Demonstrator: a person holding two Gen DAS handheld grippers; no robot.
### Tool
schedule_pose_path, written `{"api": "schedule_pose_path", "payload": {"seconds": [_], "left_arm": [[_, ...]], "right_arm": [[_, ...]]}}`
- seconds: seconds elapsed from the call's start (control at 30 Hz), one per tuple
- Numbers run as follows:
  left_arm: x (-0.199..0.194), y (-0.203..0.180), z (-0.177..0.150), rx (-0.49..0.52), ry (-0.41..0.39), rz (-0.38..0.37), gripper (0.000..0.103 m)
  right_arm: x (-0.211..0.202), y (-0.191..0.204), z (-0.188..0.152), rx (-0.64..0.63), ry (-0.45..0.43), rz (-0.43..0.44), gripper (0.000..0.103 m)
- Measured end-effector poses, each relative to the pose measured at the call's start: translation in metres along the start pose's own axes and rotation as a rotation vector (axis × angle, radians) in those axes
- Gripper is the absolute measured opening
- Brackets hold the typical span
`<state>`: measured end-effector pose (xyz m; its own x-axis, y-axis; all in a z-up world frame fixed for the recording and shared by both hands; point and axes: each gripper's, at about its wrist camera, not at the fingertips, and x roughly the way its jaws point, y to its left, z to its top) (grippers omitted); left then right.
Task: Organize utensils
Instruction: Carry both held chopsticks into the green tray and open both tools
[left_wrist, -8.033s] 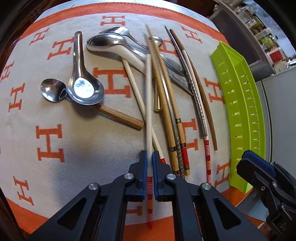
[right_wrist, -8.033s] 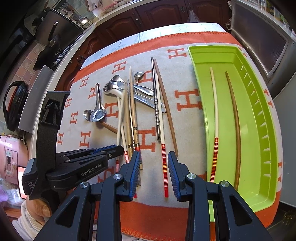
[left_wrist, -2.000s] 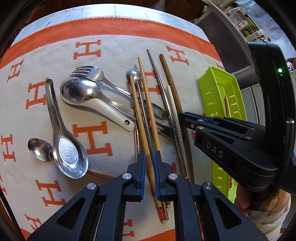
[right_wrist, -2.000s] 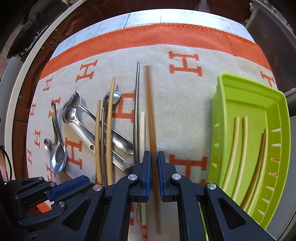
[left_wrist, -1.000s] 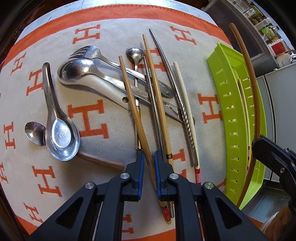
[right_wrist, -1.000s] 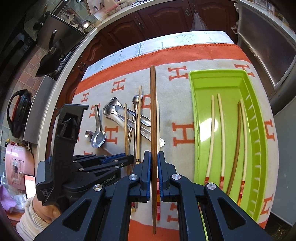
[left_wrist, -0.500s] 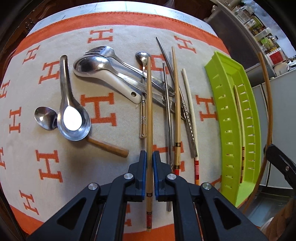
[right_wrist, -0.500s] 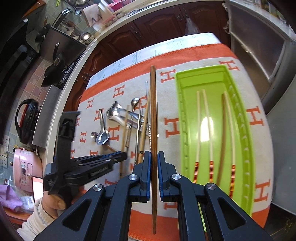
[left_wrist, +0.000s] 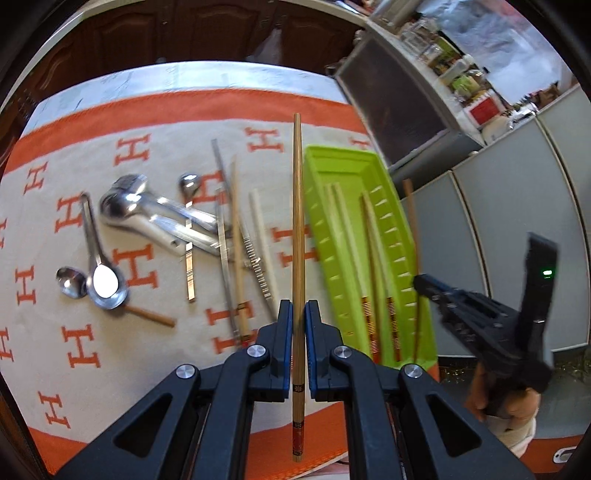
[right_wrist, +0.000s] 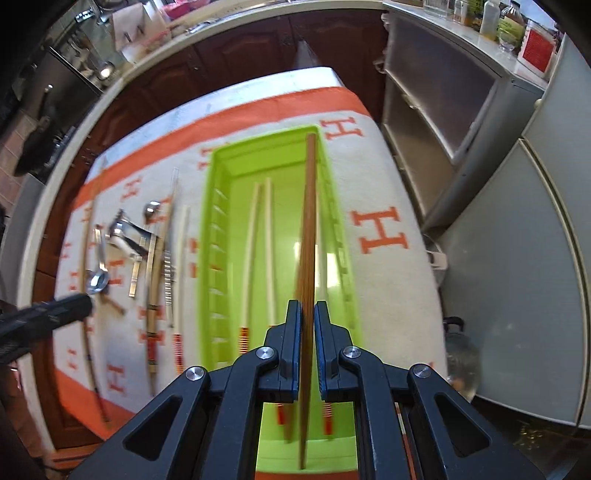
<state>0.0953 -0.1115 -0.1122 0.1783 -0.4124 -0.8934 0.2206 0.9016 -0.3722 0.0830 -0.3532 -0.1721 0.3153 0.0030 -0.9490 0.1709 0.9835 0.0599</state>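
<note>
The tray (left_wrist: 406, 236) lies on the cloth (left_wrist: 110, 354) that covers the bench (left_wrist: 122, 79), at the cloth's right side. Several chopsticks (left_wrist: 341, 229) lie lengthwise in the tray. Left of the tray, on the cloth, more chopsticks (left_wrist: 263, 236) lie roughly parallel to it; farther left of the tray lie the spoons (left_wrist: 105, 284) and a fork (left_wrist: 129, 184).

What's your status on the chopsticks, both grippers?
Left gripper shut on light chopstick, over the cloth. Right gripper shut on dark chopstick, above green tray. Nothing in the way.
</note>
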Motion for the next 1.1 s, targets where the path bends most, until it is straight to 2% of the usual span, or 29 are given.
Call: {"api": "schedule_pose_path", "payload": {"seconds": [0.17,0.37,0.43,0.5,0.67,0.9,1.03,1.1], "left_arm": [[0.015,-0.037,0.022,0.038,0.014,-0.023,0.004],[0.046,-0.057,0.037,0.036,0.05,-0.025,0.004],[0.057,-0.059,0.041,0.027,0.065,-0.022,0.004],[0.069,-0.062,0.046,0.02,0.083,-0.017,0.004],[0.094,-0.069,0.049,0.014,0.127,-0.007,0.004],[0.113,-0.076,0.045,0.023,0.165,-0.004,0.006],[0.107,-0.073,0.04,0.024,0.16,-0.015,0.018],[0.102,-0.073,0.036,0.032,0.159,-0.018,0.019]], "right_arm": [[0.011,-0.007,0.0,0.006,0.024,0.023,0.007],[0.016,0.003,0.011,0.013,0.048,0.03,0.009],[0.011,-0.001,0.013,0.045,0.031,0.038,0.015],[0.001,-0.007,0.012,0.076,0.0,0.031,0.016],[-0.023,-0.026,0.009,0.158,-0.059,0.036,0.017],[-0.039,-0.047,0.002,0.224,-0.094,0.034,0.017],[-0.041,-0.048,-0.001,0.229,-0.1,0.045,0.017],[-0.041,-0.046,-0.002,0.223,-0.1,0.05,0.017]]}}
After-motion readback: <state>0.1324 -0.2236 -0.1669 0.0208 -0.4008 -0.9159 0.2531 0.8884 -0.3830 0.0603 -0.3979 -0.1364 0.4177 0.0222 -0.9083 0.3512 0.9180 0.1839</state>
